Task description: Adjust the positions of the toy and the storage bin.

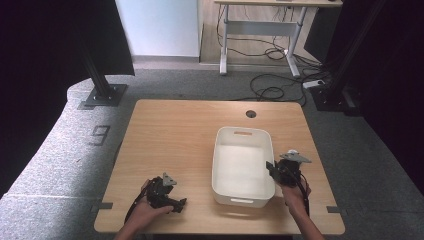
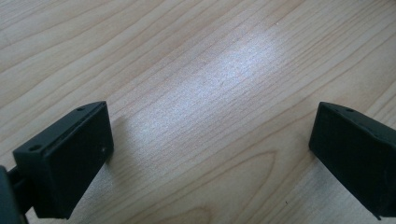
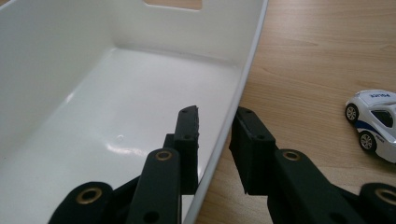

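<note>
High view: white bin (image 1: 242,167) sits right of centre on the table (image 1: 170,145); right gripper (image 1: 274,170) clamps its right wall, apparently to shift it. Left gripper view: left gripper (image 2: 210,140) rests idle, jaws wide apart over bare wood. Right gripper view: jaws straddle the rim, one pad inside, one outside; toy car (image 3: 376,123) stands nearby.

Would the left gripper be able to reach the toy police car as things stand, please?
Probably not directly: the white bin and the right gripper clamped on its wall sit between the left gripper and the toy police car.
</note>
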A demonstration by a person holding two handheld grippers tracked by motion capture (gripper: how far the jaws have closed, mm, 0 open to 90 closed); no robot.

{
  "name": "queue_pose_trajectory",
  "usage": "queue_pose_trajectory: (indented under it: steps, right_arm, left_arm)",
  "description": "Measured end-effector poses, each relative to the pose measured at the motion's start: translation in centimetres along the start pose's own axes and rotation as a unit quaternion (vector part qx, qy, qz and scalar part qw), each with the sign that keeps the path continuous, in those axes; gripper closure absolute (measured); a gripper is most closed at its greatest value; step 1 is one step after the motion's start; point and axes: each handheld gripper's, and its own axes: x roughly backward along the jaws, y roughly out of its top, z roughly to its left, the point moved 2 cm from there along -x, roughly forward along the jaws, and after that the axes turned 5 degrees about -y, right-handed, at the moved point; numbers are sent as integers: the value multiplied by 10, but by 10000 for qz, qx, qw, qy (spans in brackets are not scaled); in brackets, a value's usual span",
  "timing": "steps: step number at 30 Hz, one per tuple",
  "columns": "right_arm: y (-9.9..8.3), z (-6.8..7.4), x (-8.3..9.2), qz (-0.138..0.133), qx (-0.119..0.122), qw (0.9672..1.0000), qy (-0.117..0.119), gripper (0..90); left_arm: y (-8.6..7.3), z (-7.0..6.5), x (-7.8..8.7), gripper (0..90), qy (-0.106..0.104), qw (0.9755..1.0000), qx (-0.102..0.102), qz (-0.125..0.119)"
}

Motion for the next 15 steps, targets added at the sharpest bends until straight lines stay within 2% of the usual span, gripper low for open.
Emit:
queue_pose_trajectory:
  steps: [15]
  right_arm:
    - [6,19,-10,12,16,10000,10,721]
  left_arm:
    - [0,0,0,0,-1,10000,1,-6]
